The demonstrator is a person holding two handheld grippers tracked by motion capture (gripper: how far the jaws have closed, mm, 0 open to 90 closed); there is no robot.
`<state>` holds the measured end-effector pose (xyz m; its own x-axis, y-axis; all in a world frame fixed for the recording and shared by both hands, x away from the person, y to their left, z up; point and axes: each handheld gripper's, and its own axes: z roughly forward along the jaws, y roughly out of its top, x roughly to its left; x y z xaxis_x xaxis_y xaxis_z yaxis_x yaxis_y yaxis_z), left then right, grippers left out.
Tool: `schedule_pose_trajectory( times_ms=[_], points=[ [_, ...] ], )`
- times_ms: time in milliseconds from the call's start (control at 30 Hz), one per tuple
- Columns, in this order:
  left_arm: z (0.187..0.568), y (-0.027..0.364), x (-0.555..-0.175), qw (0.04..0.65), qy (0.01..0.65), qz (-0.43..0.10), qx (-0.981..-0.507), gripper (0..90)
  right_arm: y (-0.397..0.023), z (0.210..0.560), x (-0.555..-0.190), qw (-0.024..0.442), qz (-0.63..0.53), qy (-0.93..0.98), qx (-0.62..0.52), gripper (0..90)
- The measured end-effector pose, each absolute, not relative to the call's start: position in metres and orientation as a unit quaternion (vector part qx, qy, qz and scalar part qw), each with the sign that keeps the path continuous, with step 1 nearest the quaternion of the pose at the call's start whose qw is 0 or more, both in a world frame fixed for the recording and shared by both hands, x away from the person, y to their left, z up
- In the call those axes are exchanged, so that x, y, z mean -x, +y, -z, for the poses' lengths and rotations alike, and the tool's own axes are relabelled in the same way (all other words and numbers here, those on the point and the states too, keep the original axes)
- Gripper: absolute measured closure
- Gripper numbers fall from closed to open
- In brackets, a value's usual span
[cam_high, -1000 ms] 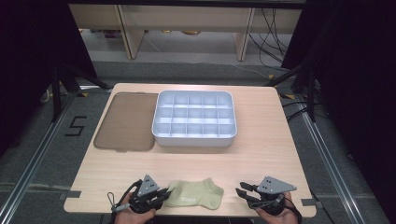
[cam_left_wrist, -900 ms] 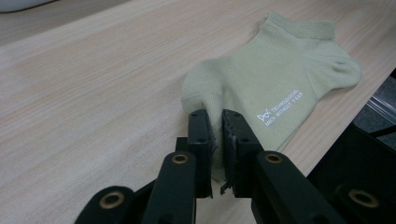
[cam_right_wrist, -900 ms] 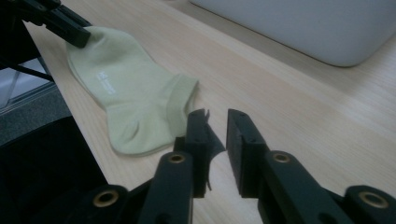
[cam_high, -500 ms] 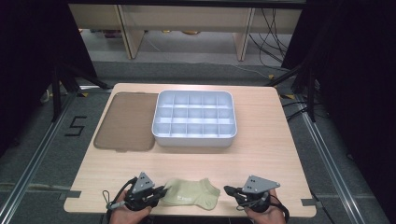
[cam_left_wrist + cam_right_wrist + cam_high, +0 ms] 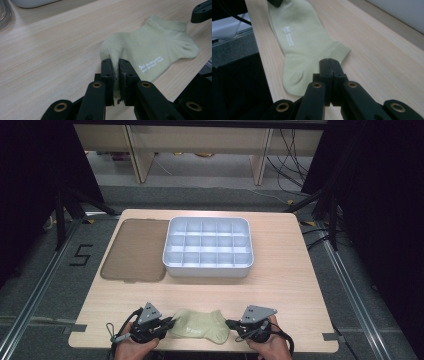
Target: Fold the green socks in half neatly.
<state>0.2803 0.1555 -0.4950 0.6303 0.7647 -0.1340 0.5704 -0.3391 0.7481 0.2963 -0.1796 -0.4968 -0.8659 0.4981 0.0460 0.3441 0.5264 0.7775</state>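
Observation:
A pale green ankle sock (image 5: 200, 325) lies flat near the front edge of the wooden table (image 5: 280, 290). My left gripper (image 5: 169, 324) is at its left end, the toe. In the left gripper view the jaws (image 5: 114, 62) are shut on a pinched fold of the sock (image 5: 150, 47). My right gripper (image 5: 231, 324) is at the sock's right end, the cuff. In the right gripper view its jaws (image 5: 329, 61) are pressed together at the cuff edge of the sock (image 5: 299, 45), with no fabric seen between them.
A white tray (image 5: 207, 270) divided into several compartments stands at the middle back of the table. A brown flat lid (image 5: 135, 250) lies to its left. The table's front edge runs just below both hands.
The right gripper has slid left from the table's front right up to the sock's cuff, and its jaws have closed. The left gripper has stayed on the sock's toe end.

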Motion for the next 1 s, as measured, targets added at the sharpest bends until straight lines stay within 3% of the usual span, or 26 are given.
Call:
schedule_pose_trajectory(
  times_ms=[533, 1000],
  points=[
    [0.483, 0.158, -0.283, 0.411, 0.401, -0.126, -0.809, 82.6, -0.153, 0.511, -0.316, 0.079, -0.38, 0.893, -0.228, 90.0],
    [0.466, 0.125, -0.293, 0.436, 0.372, -0.1, -0.814, 82.6, -0.15, 0.513, -0.321, 0.074, -0.385, 0.892, -0.224, 90.0]
  ],
)
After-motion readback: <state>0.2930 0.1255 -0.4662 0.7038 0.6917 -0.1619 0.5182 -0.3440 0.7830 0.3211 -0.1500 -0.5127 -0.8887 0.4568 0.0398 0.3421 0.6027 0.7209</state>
